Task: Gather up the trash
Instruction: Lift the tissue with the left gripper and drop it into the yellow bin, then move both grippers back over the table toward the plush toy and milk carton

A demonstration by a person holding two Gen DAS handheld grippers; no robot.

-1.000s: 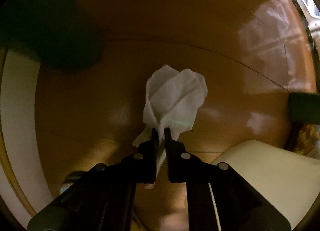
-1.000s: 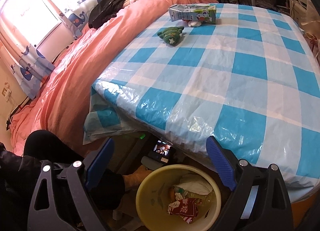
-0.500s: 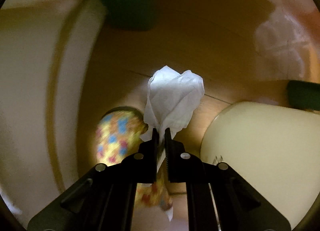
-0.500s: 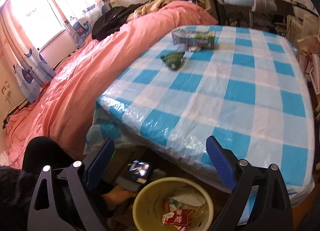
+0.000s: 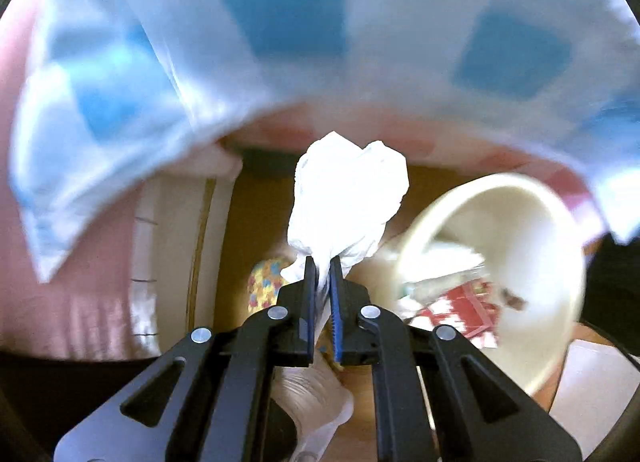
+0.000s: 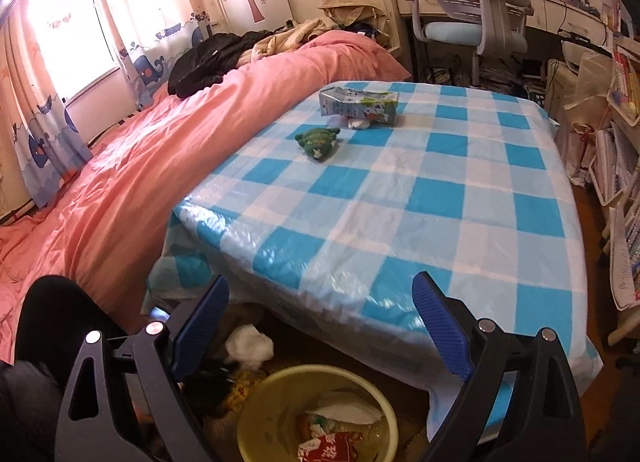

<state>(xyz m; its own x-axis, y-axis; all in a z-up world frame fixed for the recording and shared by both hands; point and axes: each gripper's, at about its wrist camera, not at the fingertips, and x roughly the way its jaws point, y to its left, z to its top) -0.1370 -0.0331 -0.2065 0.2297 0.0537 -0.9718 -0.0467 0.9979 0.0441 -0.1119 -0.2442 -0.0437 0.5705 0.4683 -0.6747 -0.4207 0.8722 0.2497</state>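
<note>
Left wrist view: 1 left gripper (image 5: 321, 262), jaws pinched tight on 1 crumpled white tissue (image 5: 348, 197), held just left of 1 yellow bin (image 5: 552, 254) with red wrapper inside (picture blurred).

Right wrist view adds what left lacks: 1 right gripper (image 6: 320, 298), 2 blue pads spread wide, nothing between; 1 checked tablecloth (image 6: 400, 197) carrying 1 crushed carton (image 6: 360, 101), 1 green toy (image 6: 318, 141); 1 pink bed (image 6: 140, 165); 1 desk chair (image 6: 476, 1). Same tissue (image 6: 250, 346) and bin (image 6: 256, 414) below table edge.
</note>
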